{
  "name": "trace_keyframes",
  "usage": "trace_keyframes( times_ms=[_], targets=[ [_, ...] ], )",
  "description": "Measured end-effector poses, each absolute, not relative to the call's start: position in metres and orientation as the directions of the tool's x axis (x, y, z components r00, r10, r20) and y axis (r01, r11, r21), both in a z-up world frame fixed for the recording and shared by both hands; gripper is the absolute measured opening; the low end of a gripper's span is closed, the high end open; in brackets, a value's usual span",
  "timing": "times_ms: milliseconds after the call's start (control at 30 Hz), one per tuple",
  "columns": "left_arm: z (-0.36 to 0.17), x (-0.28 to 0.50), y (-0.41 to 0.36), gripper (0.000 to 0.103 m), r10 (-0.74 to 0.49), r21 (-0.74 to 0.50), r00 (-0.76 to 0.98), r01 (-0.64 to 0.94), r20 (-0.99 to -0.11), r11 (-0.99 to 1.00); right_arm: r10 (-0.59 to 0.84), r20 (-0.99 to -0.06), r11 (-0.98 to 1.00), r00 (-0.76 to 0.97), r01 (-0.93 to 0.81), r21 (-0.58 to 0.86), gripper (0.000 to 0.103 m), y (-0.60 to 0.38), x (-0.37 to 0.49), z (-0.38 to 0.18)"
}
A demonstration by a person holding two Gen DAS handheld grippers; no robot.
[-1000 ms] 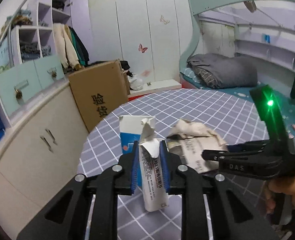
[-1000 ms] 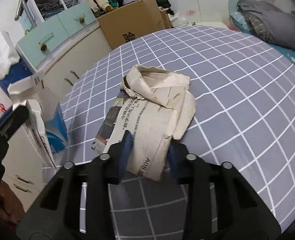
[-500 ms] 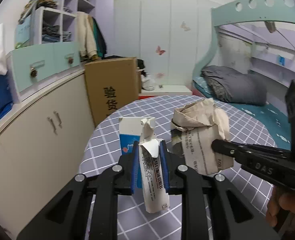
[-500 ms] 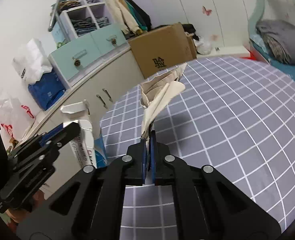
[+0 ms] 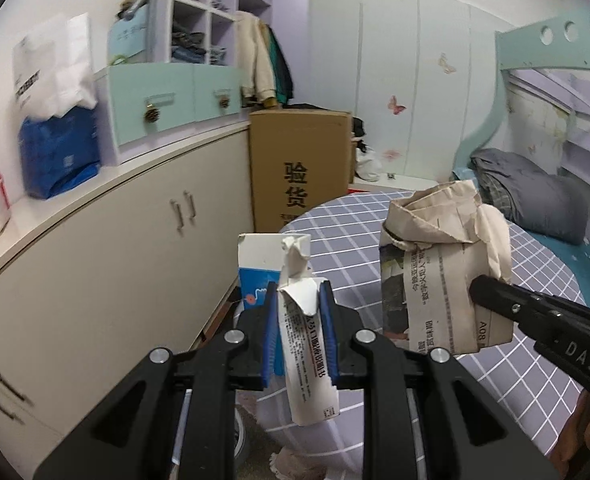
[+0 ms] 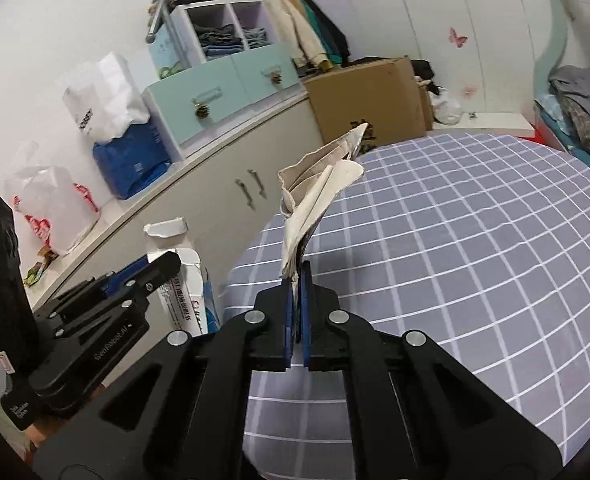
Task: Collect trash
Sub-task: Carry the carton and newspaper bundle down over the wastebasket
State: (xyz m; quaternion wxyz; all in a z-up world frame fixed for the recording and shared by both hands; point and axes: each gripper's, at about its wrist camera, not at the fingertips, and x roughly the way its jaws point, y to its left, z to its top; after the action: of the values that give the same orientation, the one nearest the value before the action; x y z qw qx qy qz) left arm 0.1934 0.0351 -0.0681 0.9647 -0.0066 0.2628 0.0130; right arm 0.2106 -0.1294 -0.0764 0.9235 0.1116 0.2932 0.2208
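Already your right gripper is clenched on the folded newspaper's near corner, lifted clear of the table; your left gripper clamps the torn carton. Both are light, floppy paper, so grip firmly near folds.

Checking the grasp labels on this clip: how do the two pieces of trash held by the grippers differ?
The left gripper holds a white and blue carton, torn open at the top; the right gripper pinches a folded, crumpled newspaper. The carton is stiff and narrow, the newspaper wider and limp. The carton spreads its jaws somewhat; the newspaper's edge leaves its jaws almost closed. Both are lifted clear of the checked table.
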Motion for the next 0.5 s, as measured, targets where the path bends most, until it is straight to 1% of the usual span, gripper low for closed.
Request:
trace_keyframes(
  times_ms=[133, 267, 367, 500],
  targets=[
    [-0.069, 0.181, 0.059, 0.019, 0.069, -0.020, 0.860, -0.091, -0.505, 0.996, 0.504, -0.488, 0.863, 0.713, -0.389, 0.322, 0.003, -0.104, 0.203, -0.072],
    [-0.070, 0.165, 0.084, 0.019, 0.159, 0.002, 0.858, -0.181, -0.488, 0.983, 0.544, -0.495, 0.839, 0.677, -0.452, 0.304, 0.003, -0.067, 0.195, -0.073],
    [-0.072, 0.156, 0.108, 0.019, 0.189, -0.011, 0.850, -0.223, -0.493, 0.975, 0.578, -0.503, 0.815, 0.643, -0.492, 0.306, 0.003, -0.042, 0.192, -0.077],
    [-0.084, 0.144, 0.147, 0.019, 0.271, 0.006, 0.816, -0.312, -0.510, 0.950, 0.623, -0.527, 0.774, 0.579, -0.553, 0.308, 0.003, 0.001, 0.186, -0.088]
  ],
)
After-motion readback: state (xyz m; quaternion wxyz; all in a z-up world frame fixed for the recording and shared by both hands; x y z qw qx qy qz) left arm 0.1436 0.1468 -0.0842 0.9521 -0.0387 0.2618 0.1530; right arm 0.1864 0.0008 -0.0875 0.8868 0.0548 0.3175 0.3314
